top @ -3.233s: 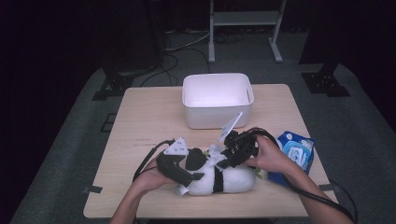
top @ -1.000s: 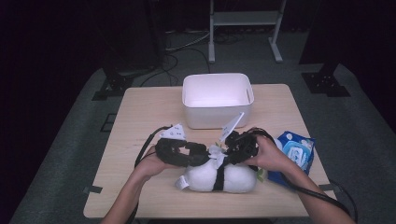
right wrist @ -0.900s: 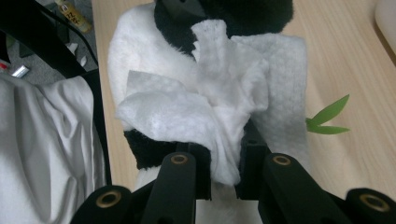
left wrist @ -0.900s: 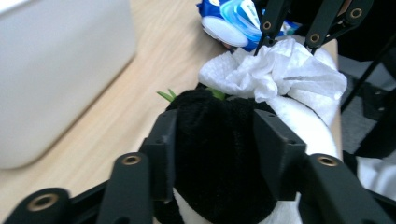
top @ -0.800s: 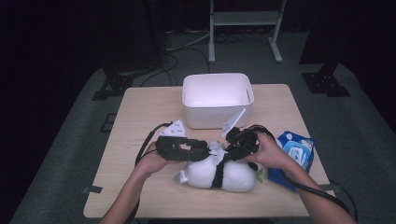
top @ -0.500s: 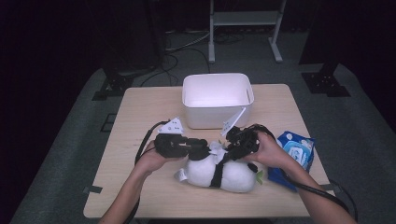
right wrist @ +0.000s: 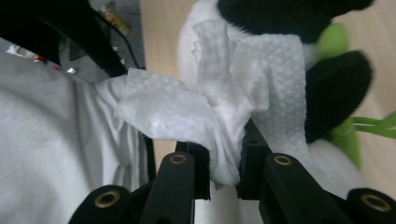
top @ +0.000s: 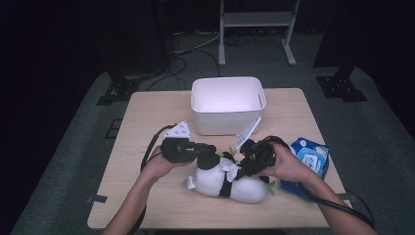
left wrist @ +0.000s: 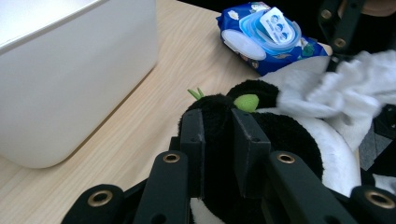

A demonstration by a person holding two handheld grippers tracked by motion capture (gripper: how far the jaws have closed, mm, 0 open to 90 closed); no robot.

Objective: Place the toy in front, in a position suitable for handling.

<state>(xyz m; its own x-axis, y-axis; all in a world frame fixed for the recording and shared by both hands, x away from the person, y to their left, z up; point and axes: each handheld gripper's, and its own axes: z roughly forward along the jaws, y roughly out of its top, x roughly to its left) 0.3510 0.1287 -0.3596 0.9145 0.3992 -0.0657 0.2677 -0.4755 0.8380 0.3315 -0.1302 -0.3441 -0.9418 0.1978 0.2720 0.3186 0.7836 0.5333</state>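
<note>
right gripper view: wipe (right wrist: 219, 121) on panda (right wrist: 336, 88)

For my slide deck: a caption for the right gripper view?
Right hand-held gripper pinching a white wipe against a plush panda.

Your plush panda (top: 230, 182) lies on the counter (top: 147, 117) near its front edge, head end toward your left. Behind it, at mid-counter toward the back, sits the tub (top: 228, 104). The wipes pack (top: 308, 159) lies to the panda's right, at the counter's right edge. Your left gripper (top: 211, 150) is at the panda's head; your right gripper (top: 238, 169) sits over its middle, with a wipe (right wrist: 219, 112) between the 2 fingers, draped on the panda.
</note>
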